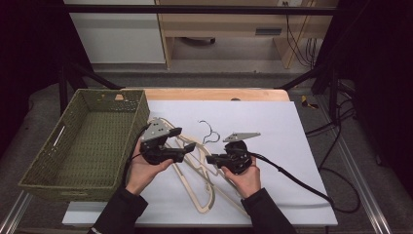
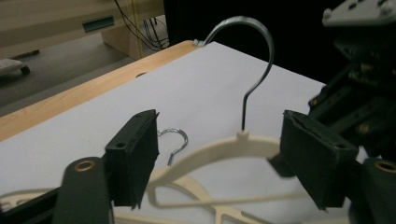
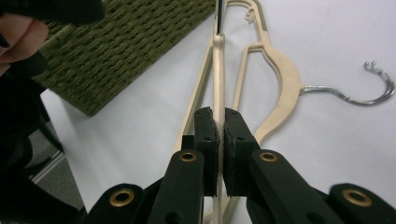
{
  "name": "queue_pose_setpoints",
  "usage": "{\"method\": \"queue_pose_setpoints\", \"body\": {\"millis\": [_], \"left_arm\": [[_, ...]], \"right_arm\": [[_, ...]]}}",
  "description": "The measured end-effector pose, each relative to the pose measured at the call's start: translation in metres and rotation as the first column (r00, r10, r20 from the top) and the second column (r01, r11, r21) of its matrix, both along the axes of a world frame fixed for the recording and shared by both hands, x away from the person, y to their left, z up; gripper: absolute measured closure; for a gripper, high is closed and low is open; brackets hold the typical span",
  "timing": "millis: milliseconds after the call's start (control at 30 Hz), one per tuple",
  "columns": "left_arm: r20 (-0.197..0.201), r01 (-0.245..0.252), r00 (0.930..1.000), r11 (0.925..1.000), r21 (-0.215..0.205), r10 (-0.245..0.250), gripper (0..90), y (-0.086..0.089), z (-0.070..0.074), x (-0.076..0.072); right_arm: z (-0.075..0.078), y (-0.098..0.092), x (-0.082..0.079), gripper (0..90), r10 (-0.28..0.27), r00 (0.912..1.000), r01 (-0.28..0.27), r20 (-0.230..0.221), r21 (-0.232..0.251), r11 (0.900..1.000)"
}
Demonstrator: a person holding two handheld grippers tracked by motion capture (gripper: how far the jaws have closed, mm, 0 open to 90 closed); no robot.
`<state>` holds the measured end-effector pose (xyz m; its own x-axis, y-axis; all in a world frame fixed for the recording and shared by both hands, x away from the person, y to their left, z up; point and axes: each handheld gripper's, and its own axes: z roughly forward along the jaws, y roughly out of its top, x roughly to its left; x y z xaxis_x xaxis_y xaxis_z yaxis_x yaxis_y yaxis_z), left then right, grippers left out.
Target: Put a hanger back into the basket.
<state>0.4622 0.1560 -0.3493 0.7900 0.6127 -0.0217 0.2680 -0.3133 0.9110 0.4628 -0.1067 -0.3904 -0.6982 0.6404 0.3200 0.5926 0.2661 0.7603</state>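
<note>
right claw (image 3: 219, 135) pinching cream plastic hanger (image 3: 217, 70) edge-on | left claw (image 2: 219, 158) spread around its neck | close squarely, lift level toward green woven basket (image 1: 73, 141) at 9 o'clock

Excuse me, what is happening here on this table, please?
A person works with two hand-held grippers over cream hangers on a white sheet. The right gripper is shut on a raised hanger; the left gripper is open around the same hanger near its hook. Another hanger lies flat. A green woven basket stands at the left.
</note>
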Motion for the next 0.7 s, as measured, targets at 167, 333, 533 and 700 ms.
{"method": "queue_pose_setpoints", "body": {"millis": [167,333,533,700], "left_arm": [[-0.013,0.028,0.9995,0.9992,0.027,-0.028,19.2,0.011,-0.006,-0.016],[-0.018,0.072,0.9973,0.9965,0.042,-0.072,19.8,0.009,-0.015,-0.025],[-0.034,0.126,0.9918,0.9853,0.115,-0.123,26.6,-0.002,-0.027,-0.027],[-0.055,0.165,0.986,0.9727,0.164,-0.158,37.9,-0.012,-0.036,-0.026]], "right_arm": [[0.014,-0.017,-0.01,87.0,0.1,0.9943,-0.101,0.037,0.03,0.994],[0.015,-0.022,-0.02,87.0,0.183,0.9814,-0.184,0.057,0.016,0.983],[0.007,-0.019,-0.028,87.0,0.264,0.9636,-0.264,0.042,0.001,0.964],[0.005,-0.017,-0.03,87.0,0.319,0.9471,-0.319,0.039,0.007,0.948]]}}
